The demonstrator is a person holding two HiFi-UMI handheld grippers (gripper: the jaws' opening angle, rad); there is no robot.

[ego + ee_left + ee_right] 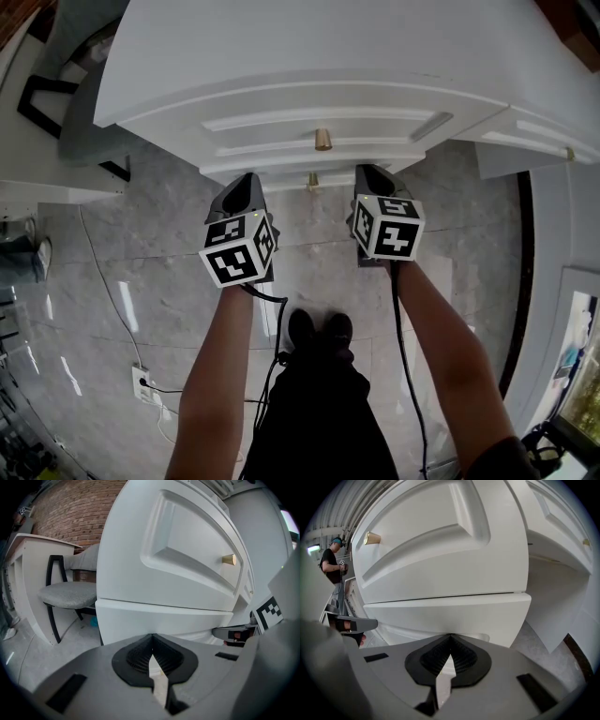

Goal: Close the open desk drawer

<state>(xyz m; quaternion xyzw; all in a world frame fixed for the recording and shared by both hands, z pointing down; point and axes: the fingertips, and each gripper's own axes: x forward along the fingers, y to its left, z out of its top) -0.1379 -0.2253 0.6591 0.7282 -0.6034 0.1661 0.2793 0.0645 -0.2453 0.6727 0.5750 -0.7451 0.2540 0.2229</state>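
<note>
White drawer (281, 120): upper centre of frame, brass knob (322, 140) mid-front.
Left tool (246, 184): jaws pressed together, empty, below drawer front.
Right tool (372, 174): jaws pressed together, empty.

Chair (77, 117) partly behind desk (328, 47), w/ desk top off-frame.

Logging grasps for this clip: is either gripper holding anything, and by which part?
Nothing is held. The left gripper and right gripper both have jaws shut on nothing, facing the white drawer front.
</note>
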